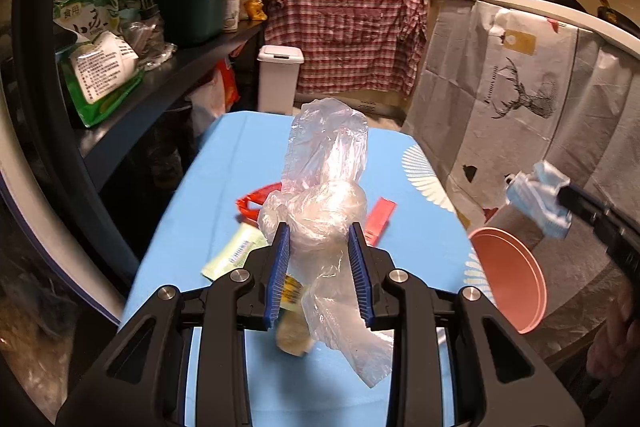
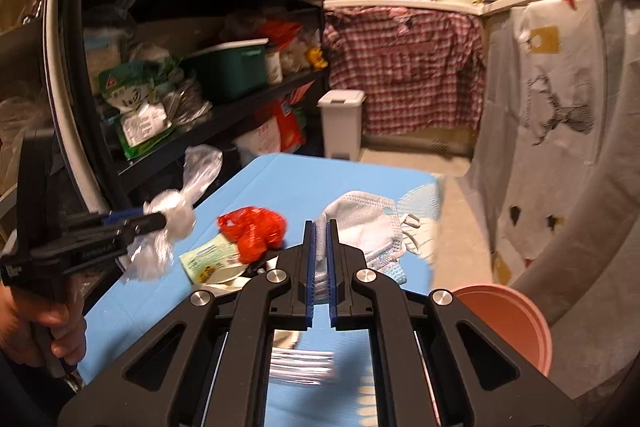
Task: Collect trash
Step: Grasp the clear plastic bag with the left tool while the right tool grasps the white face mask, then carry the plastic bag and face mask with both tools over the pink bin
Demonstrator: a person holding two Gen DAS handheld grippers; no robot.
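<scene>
my left gripper (image 1: pixel 319 241) was held above the blue table (image 1: pixel 224 163), its jaws part-way closed and clamped on a crumpled clear plastic bag (image 1: pixel 326 171). the bag's knotted middle sat between the blue pads, one end rising above the fingertips and the other hanging below them. seen from the right wrist view, the same bag (image 2: pixel 172 215) was lifted clear of the table surface at the table's left edge. my right gripper (image 2: pixel 320 231) had its jaws nearly closed, with only a narrow gap, and it pinched a pale blue face mask (image 2: pixel 360 219). the mask's body and ear loops spread out ahead and to the right of the fingertips. in the left wrist view, the mask (image 1: pixel 538 199) was raised off the table, above and just behind a pink bin (image 1: pixel 508 275) that stood at the table's right edge. still on the table lay a red plastic wrapper (image 2: pixel 256 227), a green-and-white packet (image 1: pixel 236 251) and a red box (image 1: pixel 380 219), all grouped near the centre. a white pedal bin (image 1: pixel 279 79) stood on the floor beyond the far end of the table.
</scene>
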